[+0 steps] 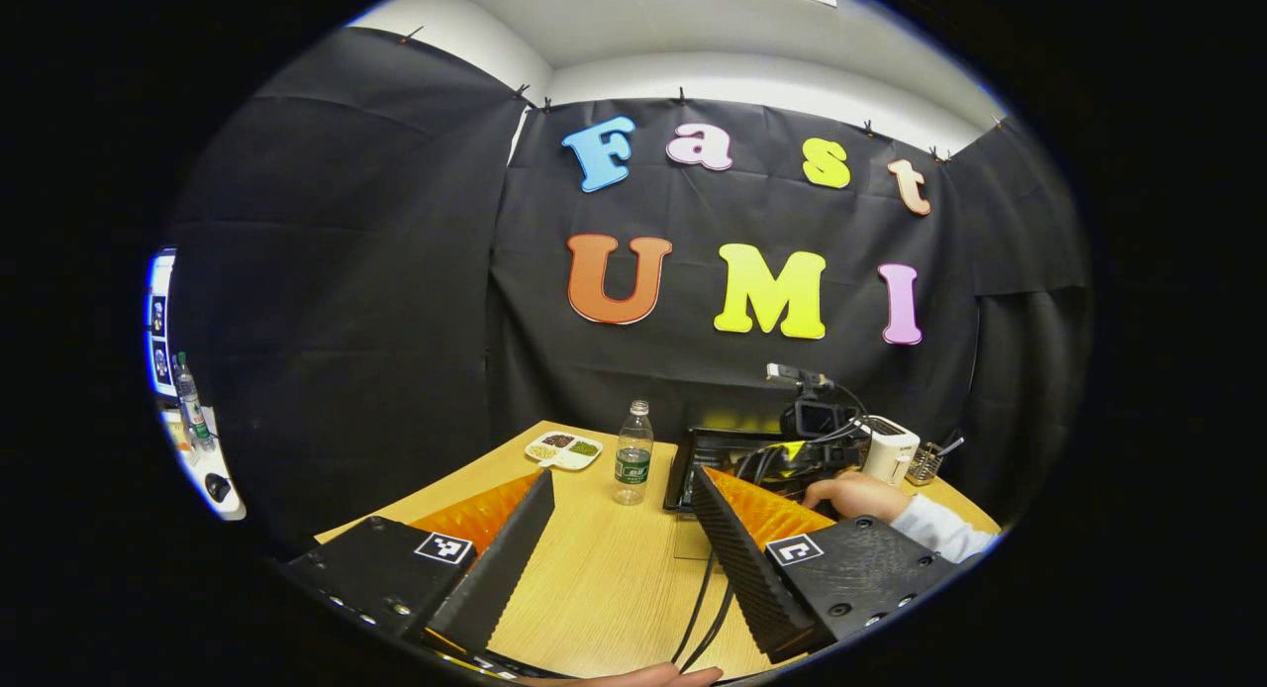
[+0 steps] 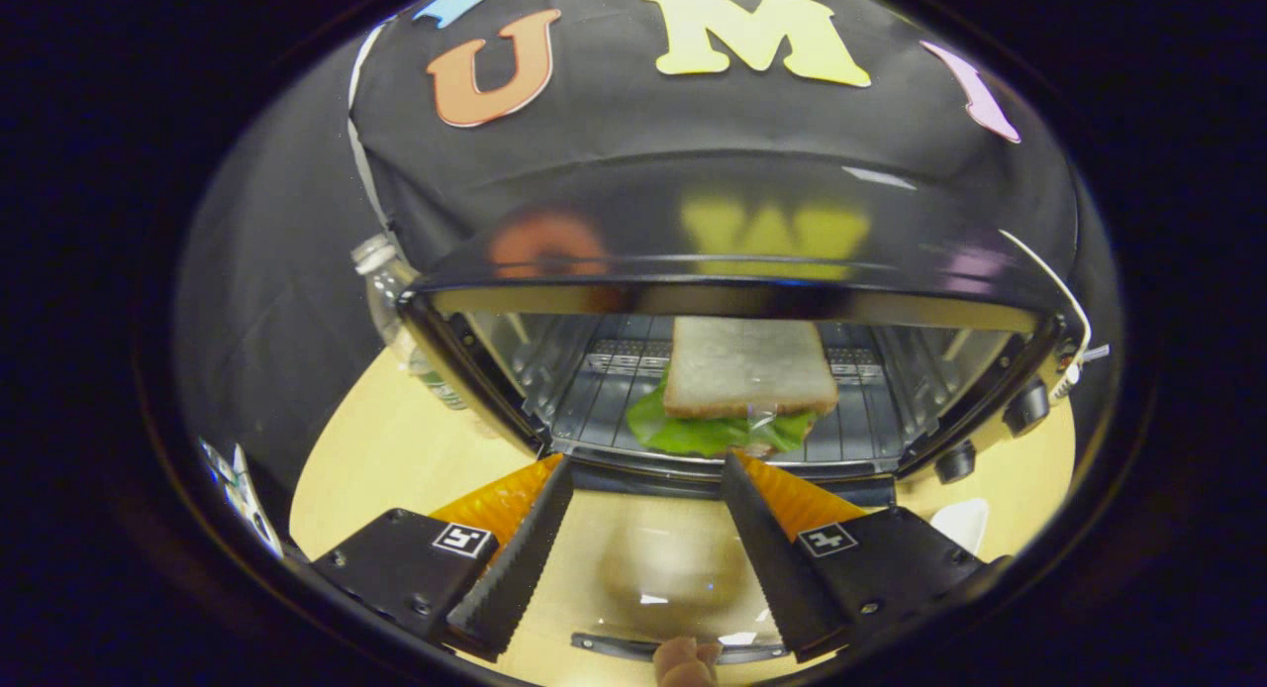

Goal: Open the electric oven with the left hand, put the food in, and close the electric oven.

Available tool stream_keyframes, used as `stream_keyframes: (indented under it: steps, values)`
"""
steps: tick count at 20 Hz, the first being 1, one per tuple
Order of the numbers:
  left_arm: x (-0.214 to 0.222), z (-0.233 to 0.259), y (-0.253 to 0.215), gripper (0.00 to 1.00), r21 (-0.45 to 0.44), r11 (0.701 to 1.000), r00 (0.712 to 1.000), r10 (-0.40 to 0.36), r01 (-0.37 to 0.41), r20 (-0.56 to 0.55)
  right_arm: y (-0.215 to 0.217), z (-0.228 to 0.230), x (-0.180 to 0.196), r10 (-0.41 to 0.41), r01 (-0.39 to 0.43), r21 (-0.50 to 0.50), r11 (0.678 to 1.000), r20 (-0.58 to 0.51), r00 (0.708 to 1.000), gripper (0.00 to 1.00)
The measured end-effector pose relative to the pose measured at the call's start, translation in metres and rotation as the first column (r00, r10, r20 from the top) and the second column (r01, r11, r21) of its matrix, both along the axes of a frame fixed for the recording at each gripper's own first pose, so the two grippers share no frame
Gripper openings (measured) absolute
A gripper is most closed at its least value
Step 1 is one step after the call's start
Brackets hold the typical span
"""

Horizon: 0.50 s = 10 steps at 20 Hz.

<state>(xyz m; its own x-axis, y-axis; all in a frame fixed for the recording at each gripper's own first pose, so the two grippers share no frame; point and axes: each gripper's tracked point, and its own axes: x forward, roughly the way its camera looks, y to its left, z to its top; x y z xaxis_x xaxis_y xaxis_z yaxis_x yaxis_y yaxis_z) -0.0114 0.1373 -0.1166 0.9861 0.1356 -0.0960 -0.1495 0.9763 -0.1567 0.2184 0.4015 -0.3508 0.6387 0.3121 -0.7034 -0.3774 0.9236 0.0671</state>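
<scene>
In the right gripper view the electric oven (image 2: 742,222) stands open, its glass door (image 2: 653,568) folded down flat toward me. A sandwich (image 2: 747,375) of white bread and green lettuce lies on the wire rack inside. My right gripper (image 2: 645,464) is open just outside the oven mouth, nothing between its fingers. In the left gripper view my left gripper (image 1: 622,479) is open and empty above the wooden table (image 1: 604,588), well back from the oven (image 1: 708,447). A hand (image 1: 851,494) in a white sleeve holds the other gripper at the oven.
A water bottle (image 1: 633,454) stands left of the oven beside a white divided dish (image 1: 562,449). A white appliance (image 1: 891,449) and a utensil holder (image 1: 925,461) sit to the right. Black cables (image 1: 703,608) run across the table. Oven knobs (image 2: 1024,408) are on its right side.
</scene>
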Motion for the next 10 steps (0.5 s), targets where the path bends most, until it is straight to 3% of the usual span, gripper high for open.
stream_keyframes:
  steps: [6,10]
  values:
    - [0.019,0.005,-0.021,0.92,0.025,0.999,0.999,-0.041,0.042,-0.017,-0.047,0.086,-0.041,-0.002,-0.016,0.112,0.994,0.151,0.988,0.97]
    - [0.04,0.001,-0.034,0.92,0.052,0.997,0.998,-0.056,0.058,-0.043,-0.099,0.161,-0.07,-0.041,-0.012,0.153,0.988,0.335,0.941,0.96]
